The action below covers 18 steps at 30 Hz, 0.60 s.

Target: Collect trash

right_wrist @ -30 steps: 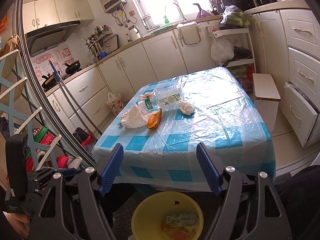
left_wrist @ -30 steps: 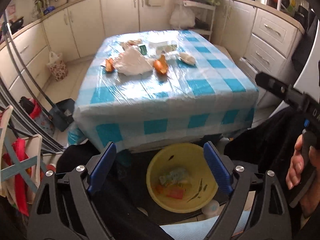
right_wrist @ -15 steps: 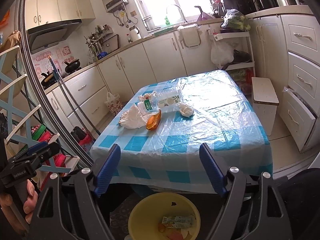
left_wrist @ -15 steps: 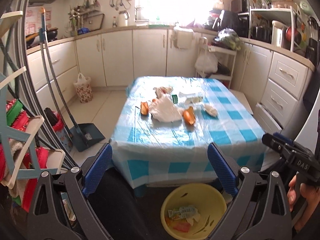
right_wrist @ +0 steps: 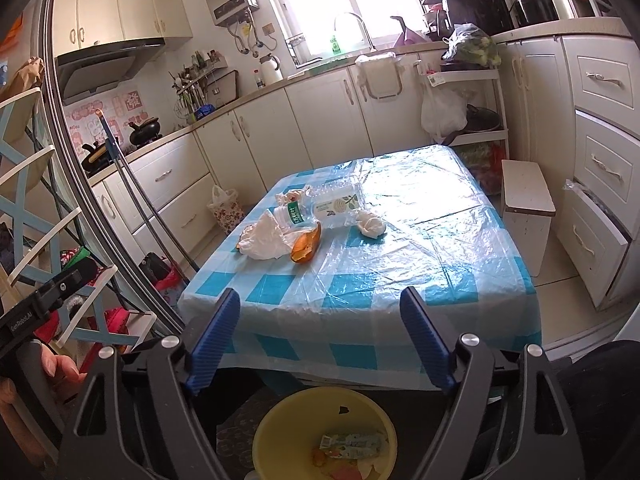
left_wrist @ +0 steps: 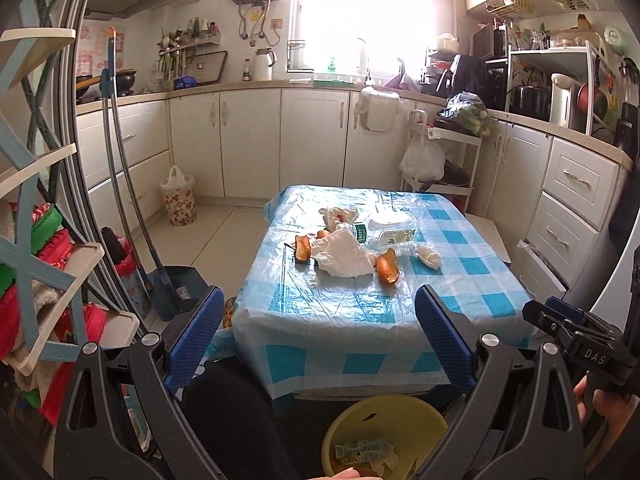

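The trash lies on a table (left_wrist: 360, 320) with a blue check cloth under clear plastic. There is a crumpled white bag (left_wrist: 344, 256), two orange peels (left_wrist: 388, 268) (left_wrist: 302, 248), a clear bottle (left_wrist: 390, 232) and a tissue wad (left_wrist: 428, 258). The right wrist view shows the bag (right_wrist: 264, 236), a peel (right_wrist: 306, 246), the bottle (right_wrist: 332, 204) and the wad (right_wrist: 372, 224). A yellow bucket (left_wrist: 384, 412) (right_wrist: 280, 412) with a wrapper inside stands on the floor below the near table edge. My left gripper (left_wrist: 318, 296) and right gripper (right_wrist: 320, 292) are both open, empty and short of the table.
A blue shelf rack (left_wrist: 40, 260) stands close on the left, with a broom and dustpan (left_wrist: 176, 292) beside it. To the table's right are a white stool (right_wrist: 526, 200) and an open drawer (right_wrist: 596, 236). Cabinets line the far walls. A dark-clad leg (left_wrist: 232, 420) is beside the bucket.
My left gripper has risen and tilted up, so the bucket has dropped to the view's bottom edge. Both grippers' jaws stand a little wider. The right gripper has kept its place.
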Available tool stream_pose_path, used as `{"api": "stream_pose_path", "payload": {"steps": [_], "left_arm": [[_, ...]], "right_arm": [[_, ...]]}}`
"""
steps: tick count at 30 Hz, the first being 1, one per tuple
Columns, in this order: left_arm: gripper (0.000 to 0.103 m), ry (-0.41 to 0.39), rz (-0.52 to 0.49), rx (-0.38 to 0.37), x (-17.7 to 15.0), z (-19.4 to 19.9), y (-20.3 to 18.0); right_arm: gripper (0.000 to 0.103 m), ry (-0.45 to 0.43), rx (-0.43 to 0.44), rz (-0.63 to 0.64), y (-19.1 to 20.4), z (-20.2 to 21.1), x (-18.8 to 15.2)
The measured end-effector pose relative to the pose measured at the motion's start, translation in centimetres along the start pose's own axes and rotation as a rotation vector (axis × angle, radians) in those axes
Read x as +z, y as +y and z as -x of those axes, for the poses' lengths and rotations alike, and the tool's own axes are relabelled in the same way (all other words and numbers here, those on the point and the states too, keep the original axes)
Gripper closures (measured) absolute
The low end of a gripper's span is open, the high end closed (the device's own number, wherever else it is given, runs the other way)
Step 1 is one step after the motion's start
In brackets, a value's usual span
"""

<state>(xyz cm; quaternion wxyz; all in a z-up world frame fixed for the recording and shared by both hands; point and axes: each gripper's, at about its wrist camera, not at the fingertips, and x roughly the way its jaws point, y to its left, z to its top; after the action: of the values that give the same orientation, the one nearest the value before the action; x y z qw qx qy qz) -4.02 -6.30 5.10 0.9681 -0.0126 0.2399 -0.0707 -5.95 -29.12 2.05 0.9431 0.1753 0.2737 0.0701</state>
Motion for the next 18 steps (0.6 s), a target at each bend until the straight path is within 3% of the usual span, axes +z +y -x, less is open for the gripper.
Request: {"api": "stream_pose_path", "payload": {"steps": [18], "left_arm": [[0.011,-0.032,0.04,0.012,0.06,0.66,0.71]], "right_arm": [[0.023,-0.004,-0.001,0.002,-0.07,0.13,0.05]]}}
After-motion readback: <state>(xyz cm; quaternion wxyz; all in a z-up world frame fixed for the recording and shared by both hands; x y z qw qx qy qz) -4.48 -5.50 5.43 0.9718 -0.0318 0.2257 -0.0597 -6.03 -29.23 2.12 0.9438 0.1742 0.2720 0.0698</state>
